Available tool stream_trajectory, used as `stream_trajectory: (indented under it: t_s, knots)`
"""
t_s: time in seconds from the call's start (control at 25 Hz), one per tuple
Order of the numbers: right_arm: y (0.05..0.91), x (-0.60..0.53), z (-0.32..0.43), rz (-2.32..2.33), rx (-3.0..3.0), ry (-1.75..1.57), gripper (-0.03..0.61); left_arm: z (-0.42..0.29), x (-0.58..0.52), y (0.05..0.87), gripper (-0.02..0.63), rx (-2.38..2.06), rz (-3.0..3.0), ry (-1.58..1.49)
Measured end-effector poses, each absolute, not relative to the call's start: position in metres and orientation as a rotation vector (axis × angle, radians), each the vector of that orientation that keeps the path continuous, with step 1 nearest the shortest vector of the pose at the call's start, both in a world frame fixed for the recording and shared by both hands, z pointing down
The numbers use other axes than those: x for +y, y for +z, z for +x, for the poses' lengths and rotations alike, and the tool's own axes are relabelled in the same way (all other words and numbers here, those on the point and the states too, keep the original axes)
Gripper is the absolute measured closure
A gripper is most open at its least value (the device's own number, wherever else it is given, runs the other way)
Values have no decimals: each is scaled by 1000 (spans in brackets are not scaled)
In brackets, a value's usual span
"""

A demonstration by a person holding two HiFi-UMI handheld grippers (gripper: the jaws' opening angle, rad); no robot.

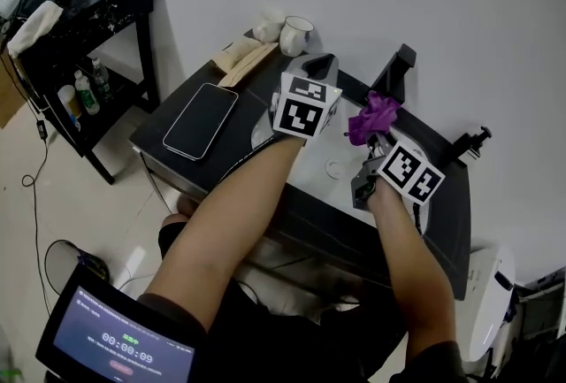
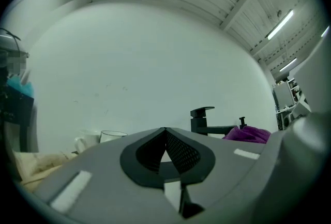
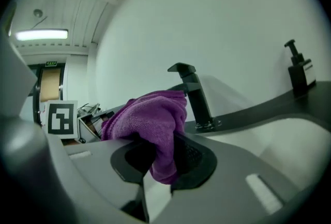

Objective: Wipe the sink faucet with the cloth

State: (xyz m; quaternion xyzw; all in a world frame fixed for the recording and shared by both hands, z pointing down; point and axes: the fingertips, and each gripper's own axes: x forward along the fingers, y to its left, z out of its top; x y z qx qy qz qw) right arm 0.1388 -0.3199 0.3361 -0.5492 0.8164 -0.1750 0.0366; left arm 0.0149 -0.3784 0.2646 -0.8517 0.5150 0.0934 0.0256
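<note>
Left forearm and right forearm bare, extended forward, left gripper jaws closed tip to tip, right gripper jaws clamped on purple cloth.

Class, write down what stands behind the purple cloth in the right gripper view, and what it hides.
The black faucet stands upright behind the purple cloth, white wall beyond. The cloth hides the gap between the right gripper's jaws.

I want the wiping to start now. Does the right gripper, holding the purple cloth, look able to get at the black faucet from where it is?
Probably yes. The right gripper is shut on the cloth, and the faucet stands just beyond it with nothing visible between them.
</note>
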Motion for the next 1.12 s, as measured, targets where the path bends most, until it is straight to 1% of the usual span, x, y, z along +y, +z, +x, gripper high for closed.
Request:
stream_trajectory:
  t_s: [0.2, 0.36, 0.84, 0.96, 1.12]
  knots:
    - [338, -337, 109, -1629, 2386, -689, 503, 5, -372, 248, 595, 1595, -2557, 329]
    - [333, -354, 98, -1614, 2245, -733, 503, 4, -367, 239, 596, 1577, -2523, 349]
    - [265, -390, 90, -1561, 2013, -582, 503, -8, -360, 225, 595, 1611, -2425, 422]
    - [252, -395, 93, -1542, 1949, -542, 503, -22, -361, 224, 595, 1655, -2412, 487]
    - [252, -408, 97, -1513, 1856, -569, 503, -44, -362, 222, 595, 1733, -2389, 593]
